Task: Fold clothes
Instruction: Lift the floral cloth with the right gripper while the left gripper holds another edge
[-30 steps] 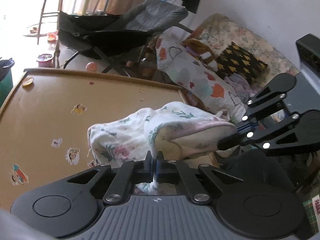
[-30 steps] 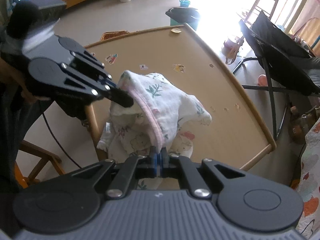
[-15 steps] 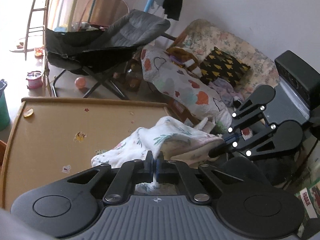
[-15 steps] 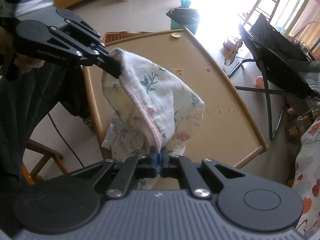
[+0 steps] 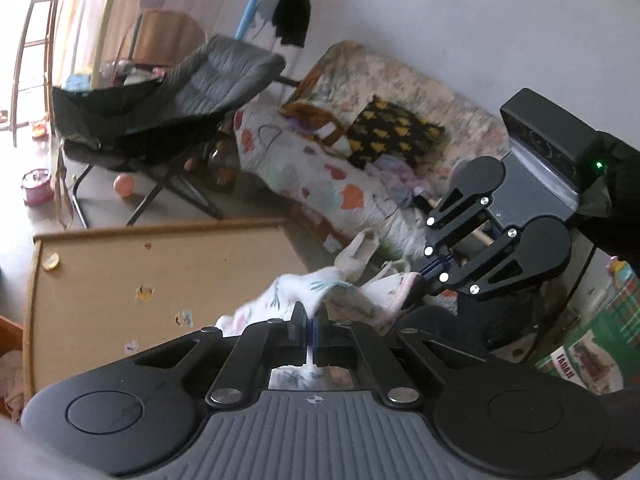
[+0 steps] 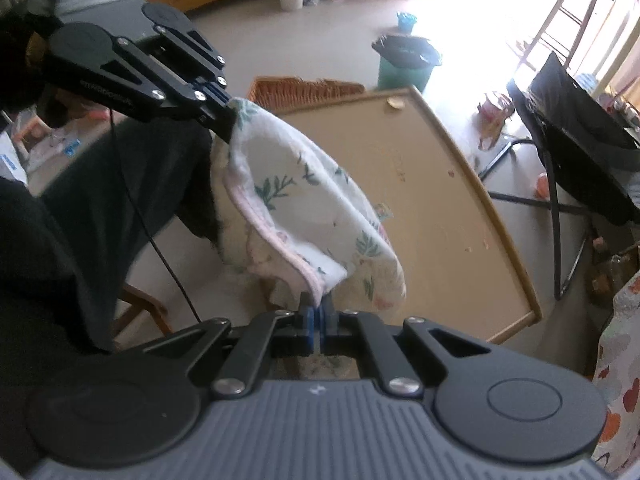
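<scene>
The floral garment [image 6: 304, 200], a small white piece with green sprigs and a pink-bound edge, is hanging in the air between the two grippers, sagging in a loose pouch above the near edge of the wooden counter [image 6: 460, 208]. The left gripper [image 6: 224, 114] is pinching one end of the pink edge, jaws closed tight on the cloth; the right gripper [image 6: 318, 314] is clamping another point along that same binding, its jaws likewise shut on fabric. In the left wrist view the cloth [image 5: 320, 292] is bunching right at the left gripper's [image 5: 307, 330] closed jaws, with the right gripper [image 5: 430, 270] holding the far end.

It is looking thin, light and very limp, so it will probably droop and twist rather than hold shape. The stitched binding is likely the firmest place to grip, ideally at opposite corners.

Beyond the counter, a dark folding chair [image 5: 168, 96] and a quilt-covered bed [image 5: 320, 168] are standing.
</scene>
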Action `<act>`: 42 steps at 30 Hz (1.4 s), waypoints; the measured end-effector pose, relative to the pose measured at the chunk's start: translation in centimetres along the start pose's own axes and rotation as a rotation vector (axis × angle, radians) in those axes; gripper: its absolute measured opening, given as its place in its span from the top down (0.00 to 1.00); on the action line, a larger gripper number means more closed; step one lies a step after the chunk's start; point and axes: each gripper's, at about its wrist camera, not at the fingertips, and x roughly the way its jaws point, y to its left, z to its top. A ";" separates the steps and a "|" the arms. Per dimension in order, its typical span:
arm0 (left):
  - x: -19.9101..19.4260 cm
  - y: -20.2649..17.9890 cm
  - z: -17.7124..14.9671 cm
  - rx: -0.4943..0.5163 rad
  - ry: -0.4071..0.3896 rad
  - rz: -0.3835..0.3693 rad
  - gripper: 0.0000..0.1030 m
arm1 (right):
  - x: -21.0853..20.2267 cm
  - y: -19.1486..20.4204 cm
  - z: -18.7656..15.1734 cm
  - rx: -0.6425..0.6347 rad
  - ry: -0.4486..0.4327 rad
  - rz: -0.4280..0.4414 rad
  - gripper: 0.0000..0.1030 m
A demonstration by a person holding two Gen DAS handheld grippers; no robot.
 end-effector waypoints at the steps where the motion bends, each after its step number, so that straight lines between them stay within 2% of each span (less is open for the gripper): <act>1: -0.8 -0.3 0.1 0.006 -0.010 -0.004 0.98 | -0.7 0.3 0.2 -0.003 -0.005 0.002 0.97; 8: -7.0 -3.5 0.6 0.062 -0.092 -0.015 0.98 | -5.3 2.2 0.9 -0.021 -0.058 0.013 0.97; 12: -9.8 -5.0 0.1 0.073 -0.103 -0.016 0.98 | -7.0 3.9 0.5 -0.020 -0.074 0.020 0.97; 15: -11.2 -6.4 -0.7 0.078 -0.056 -0.060 0.98 | -7.6 5.5 0.1 -0.027 -0.064 0.056 0.97; 21: -12.0 -9.4 -3.3 0.113 0.105 -0.152 0.98 | -6.4 8.4 -0.1 -0.051 -0.010 0.183 0.97; 26: -11.7 -9.2 -5.6 0.085 0.178 -0.175 0.98 | -4.6 9.6 -0.1 -0.063 0.022 0.242 0.97; 29: -11.6 -8.5 -6.1 0.068 0.197 -0.173 0.98 | -3.9 9.4 0.1 -0.053 0.026 0.229 0.97; 32: -11.2 -7.4 -5.9 0.052 0.205 -0.131 0.98 | -3.0 8.5 0.6 -0.024 0.026 0.208 0.97; 42: -7.2 -1.9 -3.1 -0.077 0.165 -0.024 0.98 | 0.5 2.6 2.6 0.129 -0.036 0.056 0.97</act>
